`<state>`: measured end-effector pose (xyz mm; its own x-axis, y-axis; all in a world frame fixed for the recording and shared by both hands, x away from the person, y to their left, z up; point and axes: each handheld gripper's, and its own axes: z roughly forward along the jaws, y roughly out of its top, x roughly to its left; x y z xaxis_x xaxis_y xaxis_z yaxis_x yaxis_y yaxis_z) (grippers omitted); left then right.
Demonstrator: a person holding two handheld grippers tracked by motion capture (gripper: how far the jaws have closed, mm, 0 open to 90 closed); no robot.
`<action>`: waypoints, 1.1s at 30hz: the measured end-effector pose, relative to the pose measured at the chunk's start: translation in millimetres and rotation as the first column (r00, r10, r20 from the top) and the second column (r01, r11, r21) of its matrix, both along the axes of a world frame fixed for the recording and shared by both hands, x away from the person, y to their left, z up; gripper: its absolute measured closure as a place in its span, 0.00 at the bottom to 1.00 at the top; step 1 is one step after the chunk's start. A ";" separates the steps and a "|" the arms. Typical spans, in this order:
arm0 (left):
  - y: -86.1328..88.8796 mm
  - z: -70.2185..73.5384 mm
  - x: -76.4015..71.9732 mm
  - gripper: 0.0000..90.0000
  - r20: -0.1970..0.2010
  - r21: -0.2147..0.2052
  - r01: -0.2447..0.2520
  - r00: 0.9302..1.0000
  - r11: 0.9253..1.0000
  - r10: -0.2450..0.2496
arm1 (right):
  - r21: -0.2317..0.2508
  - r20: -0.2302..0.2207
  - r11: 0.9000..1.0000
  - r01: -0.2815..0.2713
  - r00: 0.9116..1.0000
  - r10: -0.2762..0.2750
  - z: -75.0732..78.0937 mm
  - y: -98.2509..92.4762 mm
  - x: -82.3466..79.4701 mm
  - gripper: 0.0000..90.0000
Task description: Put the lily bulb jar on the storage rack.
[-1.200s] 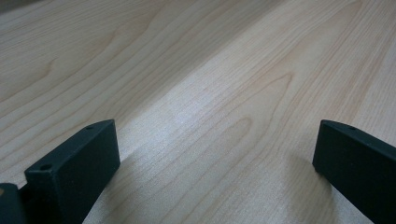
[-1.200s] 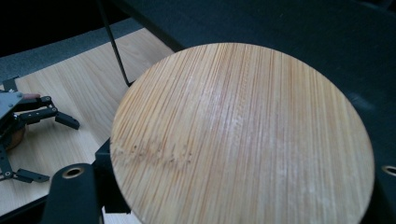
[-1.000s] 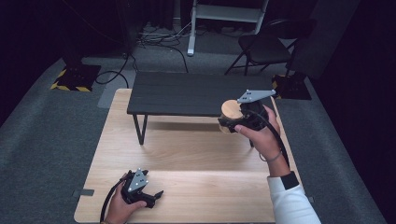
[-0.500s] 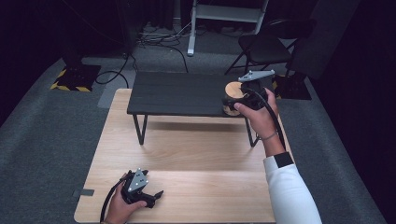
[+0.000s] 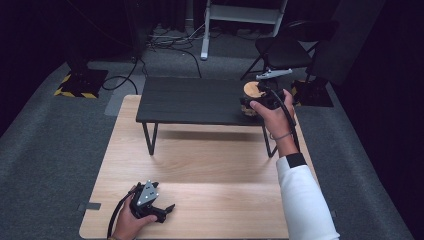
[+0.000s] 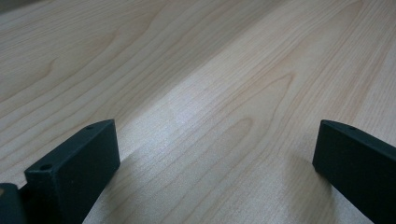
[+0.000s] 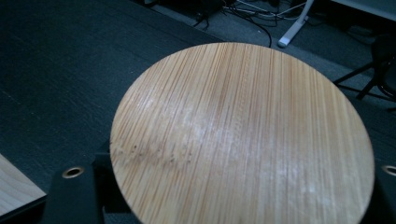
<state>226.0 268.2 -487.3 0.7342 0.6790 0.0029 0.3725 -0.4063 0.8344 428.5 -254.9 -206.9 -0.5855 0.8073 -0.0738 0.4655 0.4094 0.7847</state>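
Note:
A round jar with a bamboo lid (image 5: 252,90) hangs over the right end of the low black table (image 5: 190,100), and my right gripper (image 5: 251,106) is shut on it. In the right gripper view the lid (image 7: 243,126) lies between the two black fingers (image 7: 70,196), with the dark tabletop beneath it. The jar's body is mostly hidden. My left gripper (image 5: 167,210) rests on the light wooden table (image 5: 200,165) at the front left. Its jaws stand wide open (image 6: 215,154) with only bare wood between them.
The black table stands on thin legs at the far side of the wooden table. On the grey carpet behind are a dark chair (image 5: 290,50), a white stand's leg (image 5: 205,45), loose cables (image 5: 170,40) and a yellow-black striped base (image 5: 80,82).
My right gripper has carried the lidded jar away from the person, from the black table's near edge to over its right end. The left gripper has stayed where it was.

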 end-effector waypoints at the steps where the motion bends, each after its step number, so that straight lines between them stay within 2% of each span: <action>1: 0.0 0.0 0.0 0.01 0.000 0.000 0.000 1.000 1.000 0.000 | -0.003 -0.003 1.000 0.001 1.000 -0.001 -0.6 0.7 0.9 0.28; 4: 0.0 -0.1 -0.1 0.01 0.000 -0.001 0.000 1.000 1.000 0.000 | 0.007 0.010 1.000 0.009 1.000 -0.009 -4.1 0.8 0.1 0.28; 8: 0.0 0.0 0.0 0.01 0.000 0.000 0.000 1.000 1.000 0.000 | 0.063 0.018 0.998 0.017 1.000 -0.018 -13.5 -6.9 0.0 0.26; 9: 0.0 0.0 0.0 0.01 0.000 0.000 0.000 1.000 1.000 0.000 | 0.070 0.031 0.998 0.006 0.999 -0.008 -16.5 -9.0 -0.4 0.23; 10: 0.0 0.0 0.0 0.01 0.000 0.000 0.000 1.000 1.000 0.000 | 0.066 0.059 0.998 0.003 0.998 -0.007 -18.9 -9.0 -3.7 0.15; 13: 0.0 0.0 0.0 0.01 0.000 0.000 0.000 1.000 1.000 0.000 | 0.068 0.080 0.998 -0.014 0.997 0.008 -20.9 -10.2 -6.1 0.14; 16: -0.2 -0.1 -0.1 0.01 0.000 -0.001 -0.003 1.000 1.000 0.003 | 0.062 0.103 0.998 -0.014 0.995 0.007 -21.3 -10.3 -10.6 0.07; 19: -0.2 -0.2 -0.2 0.01 0.000 -0.001 -0.003 1.000 1.000 0.003 | 0.075 0.140 0.997 0.004 0.990 -0.015 -23.8 -12.8 -19.7 0.06; 22: 0.0 -0.1 -0.1 0.01 0.000 -0.001 -0.003 1.000 1.000 0.003 | 0.089 0.154 0.996 0.012 0.988 -0.025 -25.2 -17.8 -26.0 0.05; 24: -0.1 -0.1 -0.2 0.01 0.000 -0.001 -0.004 1.000 1.000 0.004 | 0.104 0.187 0.995 0.011 0.982 -0.031 -28.2 -23.4 -33.0 0.05; 27: -0.2 -0.1 -0.3 0.01 0.000 0.000 -0.005 1.000 1.000 0.005 | 0.110 0.199 0.994 -0.005 0.980 -0.017 -27.5 -31.5 -36.1 0.05; 30: -0.2 -0.1 -0.4 0.01 0.001 0.000 -0.006 1.000 1.000 0.006 | 0.124 0.217 0.992 -0.015 0.976 -0.013 -29.1 -40.3 -45.6 0.05; 33: -0.2 0.0 -0.5 0.01 0.001 0.000 -0.008 1.000 1.000 0.008 | 0.114 0.230 0.993 -0.016 0.973 -0.011 -34.4 -50.8 -60.7 0.05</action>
<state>225.5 268.0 -487.4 0.7288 0.6847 0.0031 0.3752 -0.4032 0.8346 367.8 -305.7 -241.2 -0.5652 0.8170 -0.1143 0.2660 0.3117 0.9122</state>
